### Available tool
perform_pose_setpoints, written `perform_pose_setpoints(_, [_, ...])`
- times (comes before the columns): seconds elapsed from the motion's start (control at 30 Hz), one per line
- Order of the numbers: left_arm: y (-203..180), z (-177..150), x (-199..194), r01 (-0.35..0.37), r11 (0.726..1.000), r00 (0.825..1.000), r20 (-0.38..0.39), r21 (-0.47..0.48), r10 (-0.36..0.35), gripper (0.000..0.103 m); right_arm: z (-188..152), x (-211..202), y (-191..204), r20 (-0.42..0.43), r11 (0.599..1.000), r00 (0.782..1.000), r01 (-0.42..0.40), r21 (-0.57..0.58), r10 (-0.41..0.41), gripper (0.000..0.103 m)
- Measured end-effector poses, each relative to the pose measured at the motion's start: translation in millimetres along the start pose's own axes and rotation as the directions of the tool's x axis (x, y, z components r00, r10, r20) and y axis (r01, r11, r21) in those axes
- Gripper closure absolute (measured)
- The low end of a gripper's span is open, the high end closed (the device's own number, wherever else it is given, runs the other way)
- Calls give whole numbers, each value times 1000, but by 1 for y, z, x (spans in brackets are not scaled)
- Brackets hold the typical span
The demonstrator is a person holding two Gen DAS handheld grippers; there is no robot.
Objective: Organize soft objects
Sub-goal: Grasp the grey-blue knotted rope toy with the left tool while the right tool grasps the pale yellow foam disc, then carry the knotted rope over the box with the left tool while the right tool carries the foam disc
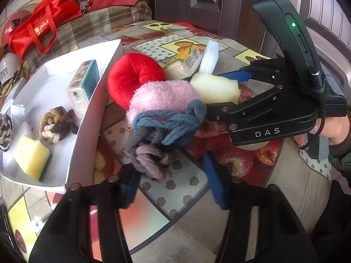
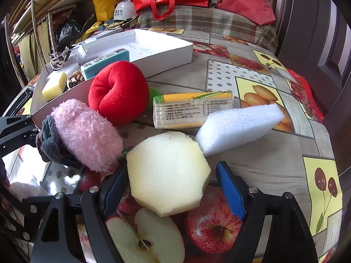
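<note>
Left wrist: left gripper [image 1: 173, 179] spread, scrunchies [image 1: 158, 135] centre frame just ahead of fingers; tray [image 1: 87, 118] left. Right wrist: right gripper [image 2: 173, 188] spread around sponge [image 2: 169, 171], lower centre, left pad touching; plush [image 2: 118, 92] above.

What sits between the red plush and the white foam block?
The yellow tissue pack lies between red plush and white foam block, clearest in the right wrist view.

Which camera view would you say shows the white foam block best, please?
The right wrist view: the white foam block lies whole and unobstructed on the table. The left wrist view shows only a strip of it behind the tissue pack.
</note>
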State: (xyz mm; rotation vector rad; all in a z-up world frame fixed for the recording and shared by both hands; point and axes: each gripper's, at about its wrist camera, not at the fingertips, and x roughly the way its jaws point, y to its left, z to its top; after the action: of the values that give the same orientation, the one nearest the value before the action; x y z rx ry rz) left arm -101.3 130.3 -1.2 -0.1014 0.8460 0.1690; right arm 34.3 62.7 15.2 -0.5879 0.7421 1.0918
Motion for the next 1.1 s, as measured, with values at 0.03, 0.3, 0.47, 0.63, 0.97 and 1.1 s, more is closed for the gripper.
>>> perform_pose_setpoints(0.03, [1,0,-1,5,1000,1000,7,-7,-4,79,0,-2,2,8,1000,1000,-8,-11,8,41])
perform_pose_setpoints(0.3, [-7,-2,-22,0,1000,994,111,30,-3,83,-1,-11,20,65,995,996,61,-85,-55,43])
perform_pose_setpoints(0.47, [-5,-8,-48,-6,1000,971,239,24,1,83,-2,-27,10,151,997,986,70,-21,-66,43])
perform_pose_setpoints(0.63, [16,-13,-68,-100,986,929,343,-133,140,83,-11,-57,2,313,992,942,113,55,-124,43])
perform_pose_setpoints(0.97, [27,-14,-69,-227,949,891,346,-220,293,82,-15,-75,-5,402,979,904,75,187,-146,43])
perform_pose_setpoints(1.1, [27,-16,-70,-223,947,890,347,-231,295,82,-13,-74,6,407,984,904,62,170,-128,43])
